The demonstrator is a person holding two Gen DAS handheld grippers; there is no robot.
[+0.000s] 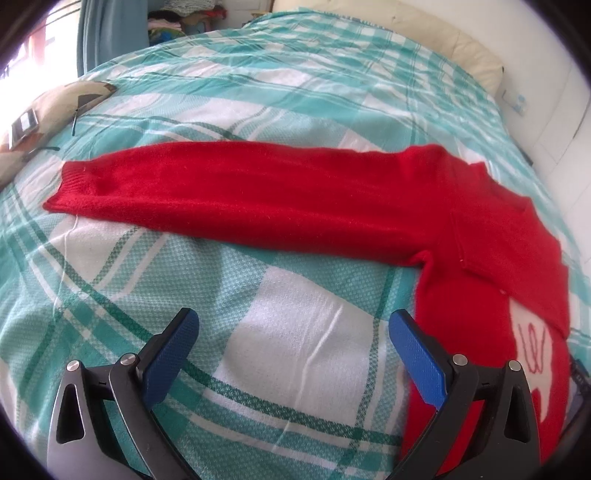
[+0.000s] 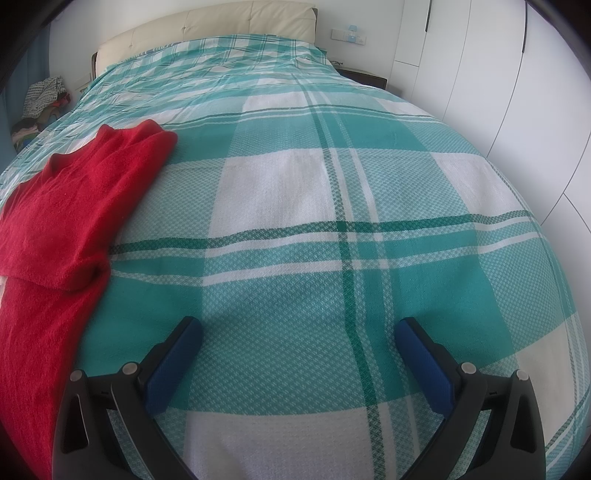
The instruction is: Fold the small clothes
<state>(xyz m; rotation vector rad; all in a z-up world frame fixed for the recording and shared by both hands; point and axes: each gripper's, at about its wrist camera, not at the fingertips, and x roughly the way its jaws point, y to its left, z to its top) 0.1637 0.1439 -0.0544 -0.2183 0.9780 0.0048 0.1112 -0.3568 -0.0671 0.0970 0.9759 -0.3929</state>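
A small red knit sweater [image 1: 480,251] lies flat on the teal and white checked bedspread [image 1: 280,332]. Its one sleeve [image 1: 229,195] stretches out straight to the left, the cuff at the far left end. A white patch with red stitching [image 1: 532,350] shows on its front at the right. My left gripper [image 1: 293,328] hovers open over bare bedspread, its right finger beside the sweater's edge. In the right wrist view the sweater [image 2: 74,206] lies at the left with a part folded over on top. My right gripper [image 2: 299,336] is open over the bedspread [image 2: 332,221], well right of the sweater.
A patterned pillow [image 1: 40,114] lies at the left bed edge. The cream headboard [image 2: 229,22] stands at the far end. White wardrobe doors [image 2: 517,81] line the right side. Piled clothes [image 2: 40,103] sit beyond the bed's far left corner.
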